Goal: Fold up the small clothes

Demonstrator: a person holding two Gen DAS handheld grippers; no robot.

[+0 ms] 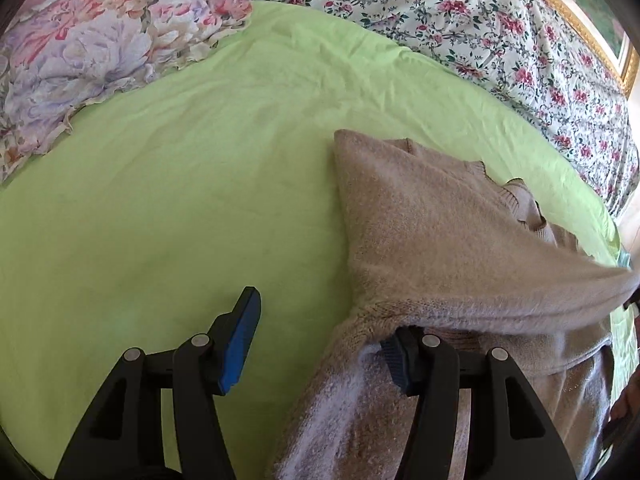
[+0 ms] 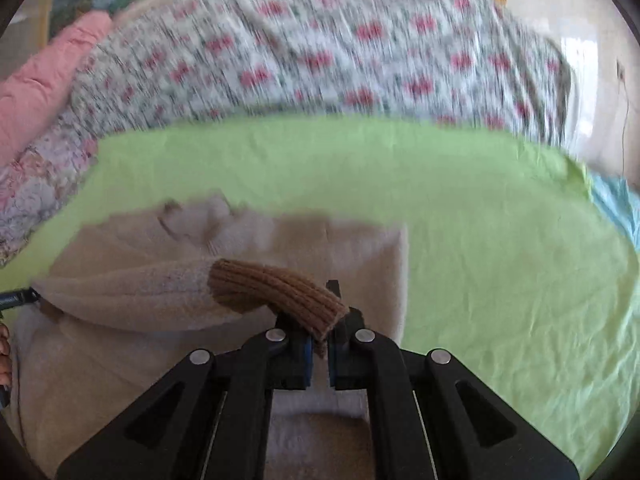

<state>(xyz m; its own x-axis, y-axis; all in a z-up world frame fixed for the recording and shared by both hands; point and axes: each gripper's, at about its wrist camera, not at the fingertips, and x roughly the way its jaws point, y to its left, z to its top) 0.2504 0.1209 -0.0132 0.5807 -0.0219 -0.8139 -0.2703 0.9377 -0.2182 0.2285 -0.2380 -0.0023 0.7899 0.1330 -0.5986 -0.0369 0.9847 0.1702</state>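
**A:** Start at your right gripper (image 2: 320, 344). What is it doing?

**B:** Its jaws are pressed together on the brown ribbed cuff (image 2: 276, 296) of the sweater's sleeve (image 2: 132, 292), low in the centre of the right wrist view. You have the very end of the cuff and nothing else.

**A:** And which way does the sleeve run from there?

**B:** Its long axis goes from the cuff up and to the left across the frame, lifted above the sweater body (image 2: 340, 256), to the left edge, where a dark tip that looks like your other gripper just shows. The body lies flat on the green sheet (image 2: 500, 260), filling the lower left of that view.

**A:** The left gripper (image 1: 320, 340)?

**B:** Spread. One blue pad (image 1: 240, 344) stands bare over the sheet at lower centre; the other finger (image 1: 404, 360) is tucked under the sleeve's fold, right of centre. Nothing is pinched there. It props the sleeve near the shoulder.

**A:** So what does the next move turn on?

**B:** I'd say on that line. Your right hand holds the free end, your left marks the pivot, and the body lies between and beyond them. You'd likely carry the cuff across the body along the sleeve's own axis.
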